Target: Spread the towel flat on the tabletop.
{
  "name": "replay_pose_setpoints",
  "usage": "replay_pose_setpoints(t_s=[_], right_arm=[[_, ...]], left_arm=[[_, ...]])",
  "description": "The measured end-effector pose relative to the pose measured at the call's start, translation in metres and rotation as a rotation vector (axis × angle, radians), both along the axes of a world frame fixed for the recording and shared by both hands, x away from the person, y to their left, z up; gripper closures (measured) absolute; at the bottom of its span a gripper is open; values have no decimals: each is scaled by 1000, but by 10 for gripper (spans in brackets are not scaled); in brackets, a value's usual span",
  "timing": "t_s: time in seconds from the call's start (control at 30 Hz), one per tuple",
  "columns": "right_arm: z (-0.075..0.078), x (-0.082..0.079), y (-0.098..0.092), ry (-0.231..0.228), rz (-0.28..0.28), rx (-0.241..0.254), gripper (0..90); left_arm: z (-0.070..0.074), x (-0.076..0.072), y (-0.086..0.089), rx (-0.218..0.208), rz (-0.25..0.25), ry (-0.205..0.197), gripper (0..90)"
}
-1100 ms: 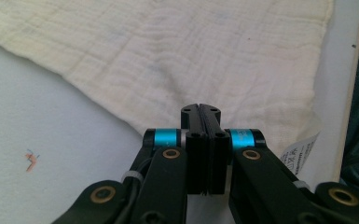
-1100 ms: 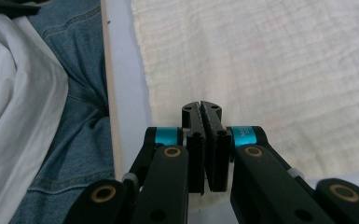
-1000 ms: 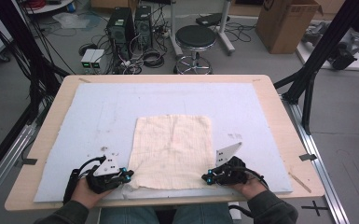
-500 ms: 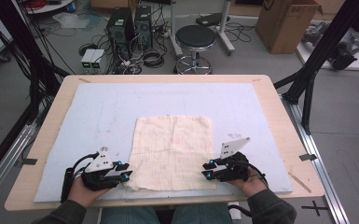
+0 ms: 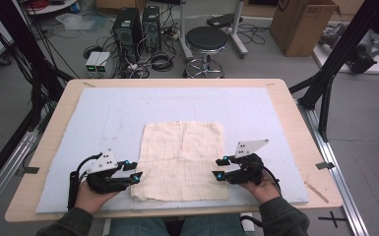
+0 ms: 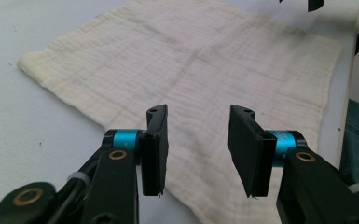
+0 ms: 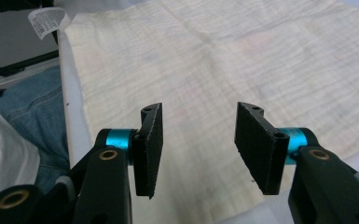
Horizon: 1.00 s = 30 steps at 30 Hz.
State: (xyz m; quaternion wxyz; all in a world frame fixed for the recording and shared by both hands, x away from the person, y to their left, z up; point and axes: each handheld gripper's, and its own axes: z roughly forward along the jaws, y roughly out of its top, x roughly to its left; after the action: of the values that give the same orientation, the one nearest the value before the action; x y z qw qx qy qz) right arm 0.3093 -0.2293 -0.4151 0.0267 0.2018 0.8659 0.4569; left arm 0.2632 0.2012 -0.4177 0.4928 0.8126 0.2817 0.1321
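Note:
A cream square cloth (image 5: 183, 160) lies flat on the mat near the table's front edge. My left gripper (image 5: 134, 171) sits low at the cloth's near left edge and points right, over it. Its jaws have just been opening. In the left gripper view the left gripper (image 6: 199, 112) is open above the cloth (image 6: 205, 60), with nothing between its pads. My right gripper (image 5: 219, 168) mirrors it at the near right edge. Its jaws have also just been opening, and the right gripper (image 7: 200, 109) is open over the cloth (image 7: 224, 51).
A pale blue mat (image 5: 128, 113) covers most of the wooden table (image 5: 295, 123). A white label (image 7: 46, 21) sticks out at one cloth corner. Behind the table stand a black stool (image 5: 206, 39), computer towers (image 5: 135, 24) and a cardboard box (image 5: 302, 22).
Both grippers were shut at the cloth's near side edges a second ago, and their jaws now stand apart. The hands have barely shifted. The cloth lies as before.

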Motion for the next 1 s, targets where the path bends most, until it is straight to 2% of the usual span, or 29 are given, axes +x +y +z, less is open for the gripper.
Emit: replay_pose_setpoints(t_s=[0.23, 0.47, 0.63, 0.8, 0.9, 1.0], right_arm=[[1, 8, 3, -9, -38, 3, 450], [3, 13, 5, -12, -73, 8, 394], [6, 18, 3, -32, -107, 18, 351], [7, 21, 4, -29, -125, 20, 312], [8, 23, 5, -38, -125, 18, 310], [9, 24, 6, -39, -126, 19, 307]], left_arm=[[4, 3, 2, -27, 19, -17, 543], [4, 8, 1, -21, 41, -27, 506], [5, 11, 0, -22, 58, -27, 481], [6, 13, -2, -17, 63, -30, 465], [6, 14, -4, -25, 70, -26, 460], [6, 16, -5, -15, 74, -31, 453]])
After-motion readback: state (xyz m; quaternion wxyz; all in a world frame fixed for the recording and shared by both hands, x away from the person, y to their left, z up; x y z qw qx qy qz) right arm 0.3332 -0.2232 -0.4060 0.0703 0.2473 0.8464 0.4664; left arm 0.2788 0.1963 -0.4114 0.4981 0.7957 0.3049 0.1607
